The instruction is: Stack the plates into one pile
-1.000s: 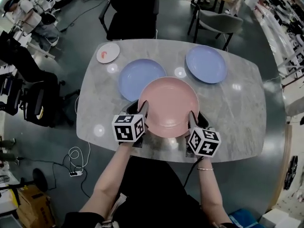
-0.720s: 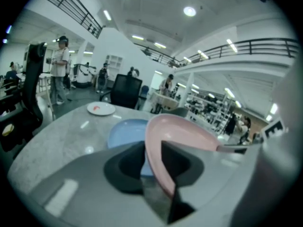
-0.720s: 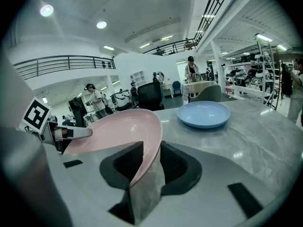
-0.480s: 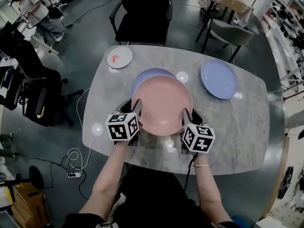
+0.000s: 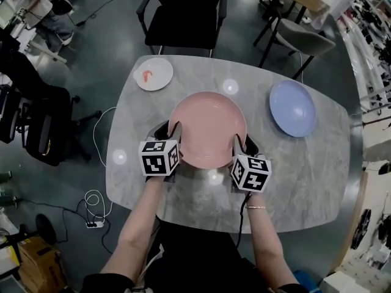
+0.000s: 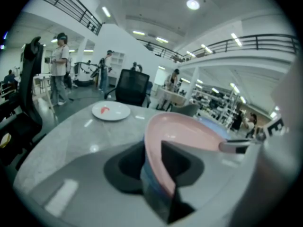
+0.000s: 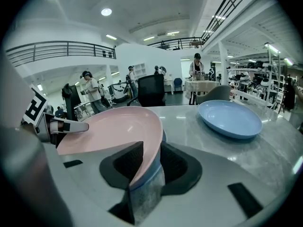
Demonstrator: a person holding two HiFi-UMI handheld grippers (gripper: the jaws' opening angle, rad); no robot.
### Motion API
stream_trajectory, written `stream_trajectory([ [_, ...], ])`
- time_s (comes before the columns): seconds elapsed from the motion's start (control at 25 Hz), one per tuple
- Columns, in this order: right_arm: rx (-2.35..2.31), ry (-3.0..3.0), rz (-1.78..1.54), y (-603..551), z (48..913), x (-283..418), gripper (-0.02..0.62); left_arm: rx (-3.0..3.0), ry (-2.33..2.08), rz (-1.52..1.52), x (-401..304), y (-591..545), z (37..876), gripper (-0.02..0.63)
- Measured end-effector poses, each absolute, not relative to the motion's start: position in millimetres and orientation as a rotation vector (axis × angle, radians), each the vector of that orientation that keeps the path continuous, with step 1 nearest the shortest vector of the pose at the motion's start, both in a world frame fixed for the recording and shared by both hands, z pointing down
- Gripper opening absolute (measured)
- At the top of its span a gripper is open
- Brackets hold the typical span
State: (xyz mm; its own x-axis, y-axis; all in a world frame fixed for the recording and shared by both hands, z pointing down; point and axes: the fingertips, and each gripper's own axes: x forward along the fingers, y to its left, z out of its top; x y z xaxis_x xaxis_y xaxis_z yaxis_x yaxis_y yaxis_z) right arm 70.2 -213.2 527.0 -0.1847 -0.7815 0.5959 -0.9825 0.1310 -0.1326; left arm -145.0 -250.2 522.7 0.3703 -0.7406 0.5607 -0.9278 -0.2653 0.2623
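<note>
While your left gripper (image 5: 173, 133) and right gripper (image 5: 240, 143) clamp the pink plate (image 5: 208, 126), a blue plate (image 5: 292, 108) lies well right of it.

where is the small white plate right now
In the head view the small white plate sits at the far left corner of the table, beyond and left of the pink plate, near the black chair.

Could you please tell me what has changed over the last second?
Both grippers carried the pink plate away from the person and leftward, over the nearer blue plate, now hidden from the head view. The left gripper and right gripper kept their fingers clamped on its opposite rims. The other blue plate and small white plate stayed put.
</note>
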Motion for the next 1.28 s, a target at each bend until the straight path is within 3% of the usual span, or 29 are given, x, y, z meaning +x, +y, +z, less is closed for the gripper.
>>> stream_trajectory([
  [0.48, 1.713, -1.94, 0.583, -233, 549, 77, 0.101, 2.141, -1.43, 0.616, -137, -268, 547, 0.12],
  [0.8, 1.675, -1.946, 0.592, -227, 556, 74, 0.153, 2.155, -1.449, 0.71, -135, -265, 553, 0.167],
  [1.28, 1.708, -1.984, 0.694, -234, 551, 83, 0.167, 2.048, -1.456, 0.551, -153, -263, 551, 0.17],
])
